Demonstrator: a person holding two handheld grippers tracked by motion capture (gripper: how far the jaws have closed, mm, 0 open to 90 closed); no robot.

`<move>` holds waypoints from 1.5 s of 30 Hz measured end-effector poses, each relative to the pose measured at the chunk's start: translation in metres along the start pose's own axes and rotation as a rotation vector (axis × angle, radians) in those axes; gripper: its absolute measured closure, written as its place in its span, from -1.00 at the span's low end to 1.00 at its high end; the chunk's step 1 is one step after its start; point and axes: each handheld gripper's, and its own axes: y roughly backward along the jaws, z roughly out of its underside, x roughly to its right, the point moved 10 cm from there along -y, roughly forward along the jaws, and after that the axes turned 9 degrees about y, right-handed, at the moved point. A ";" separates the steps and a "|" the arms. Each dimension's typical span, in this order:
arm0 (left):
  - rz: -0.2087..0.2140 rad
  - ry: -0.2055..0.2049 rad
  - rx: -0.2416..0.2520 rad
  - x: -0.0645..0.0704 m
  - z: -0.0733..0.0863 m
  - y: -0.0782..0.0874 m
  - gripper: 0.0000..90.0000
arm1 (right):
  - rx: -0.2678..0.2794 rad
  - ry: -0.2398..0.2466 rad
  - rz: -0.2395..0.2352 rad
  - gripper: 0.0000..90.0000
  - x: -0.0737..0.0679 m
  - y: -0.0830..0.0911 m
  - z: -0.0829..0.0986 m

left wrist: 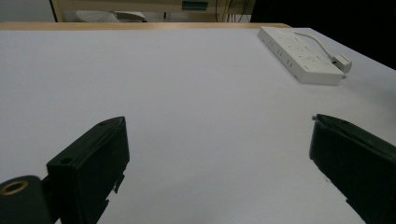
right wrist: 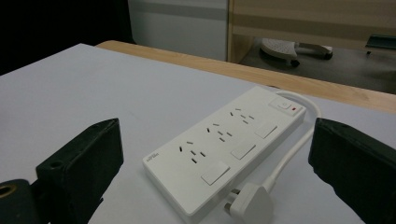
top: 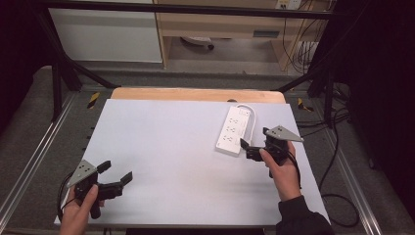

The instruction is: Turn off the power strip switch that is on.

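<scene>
A white power strip [top: 235, 129] lies flat at the back right of the white table top [top: 171, 152]. Its white cable loops round its far end and ends in a plug [right wrist: 250, 203] by its near corner. My right gripper [top: 253, 138] is open just right of the strip's near end, jaws facing it; in the right gripper view [right wrist: 218, 128] the strip [right wrist: 224, 144] lies between and beyond the jaws, untouched. My left gripper [top: 116, 172] is open and holds nothing above the table's front left. In the left gripper view [left wrist: 219, 122] the strip [left wrist: 299, 53] sits far off at upper right.
A wooden strip [top: 195, 94] edges the table's far side. Black frame bars [top: 63, 68] stand at the back corners. Loose cables [top: 337, 161] trail on the floor to the right. A cabinet [top: 220, 24] and a chair base stand beyond the table.
</scene>
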 end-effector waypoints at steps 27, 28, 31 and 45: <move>0.006 -0.004 0.003 0.001 -0.001 0.000 -0.89 | 0.026 -0.005 0.015 -0.87 0.006 0.044 0.007; 0.006 -0.004 0.005 0.001 -0.001 0.000 -0.89 | 0.026 -0.005 0.015 -0.87 0.006 0.044 0.007; 0.006 -0.005 0.003 0.002 -0.001 0.000 -0.89 | 0.024 -0.011 0.019 -0.87 0.008 0.050 0.012; 0.004 -0.007 -0.001 0.001 0.000 0.000 -0.89 | 0.004 -0.023 0.018 -0.88 0.012 0.065 0.038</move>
